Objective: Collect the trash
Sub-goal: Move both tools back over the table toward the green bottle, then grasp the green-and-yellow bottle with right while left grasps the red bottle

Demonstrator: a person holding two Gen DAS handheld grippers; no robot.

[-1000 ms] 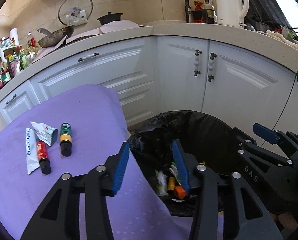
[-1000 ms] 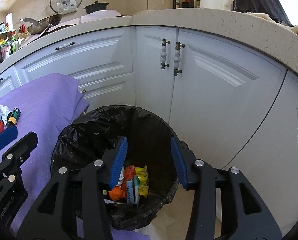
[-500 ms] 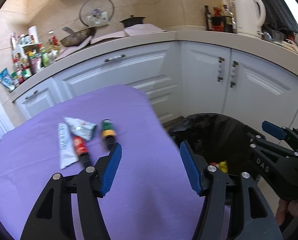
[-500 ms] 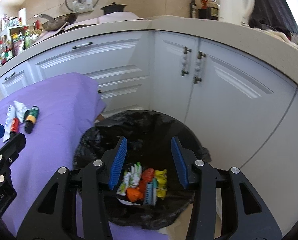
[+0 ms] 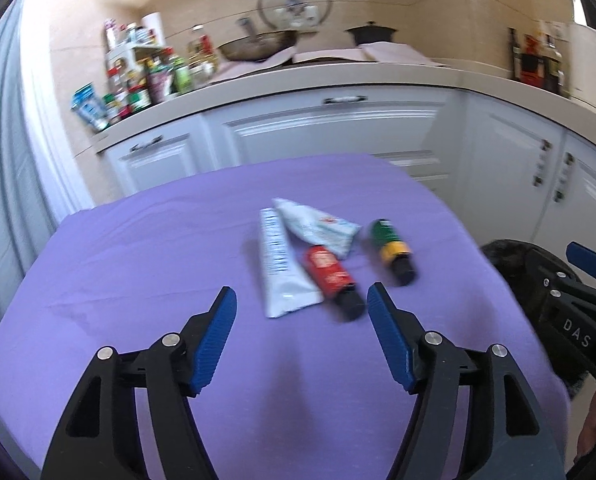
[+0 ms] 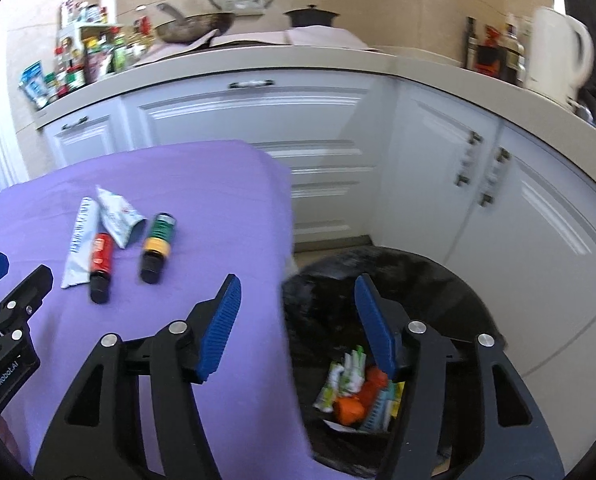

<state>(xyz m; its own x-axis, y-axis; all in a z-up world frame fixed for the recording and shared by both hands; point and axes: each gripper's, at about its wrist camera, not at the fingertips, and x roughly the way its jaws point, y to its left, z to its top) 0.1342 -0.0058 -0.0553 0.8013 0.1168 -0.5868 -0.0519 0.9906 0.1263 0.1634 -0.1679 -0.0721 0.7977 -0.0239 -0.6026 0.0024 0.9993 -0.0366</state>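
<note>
A: Left gripper [image 5: 300,314]? Right gripper [image 6: 295,304]?

B: Both released, jaws just been opening, nothing between them. Left hangs over the purple cloth-covered table [image 5: 137,264]; right straddles the table edge and the round bin lined with a black bag [image 6: 426,276].

A: Trash remaining?

B: Four pieces clustered on the cloth: flat white squeezed tube [image 5: 279,266], crumpled white-and-teal tube [image 5: 318,226], red tube with black cap [image 5: 332,278], green-and-yellow bottle with black cap [image 5: 390,248]. The white pair and the red one touch; the bottle lies just beside.

A: In the bin?

B: Orange, green, yellow scraps [image 6: 356,390] at the bottom.
</note>
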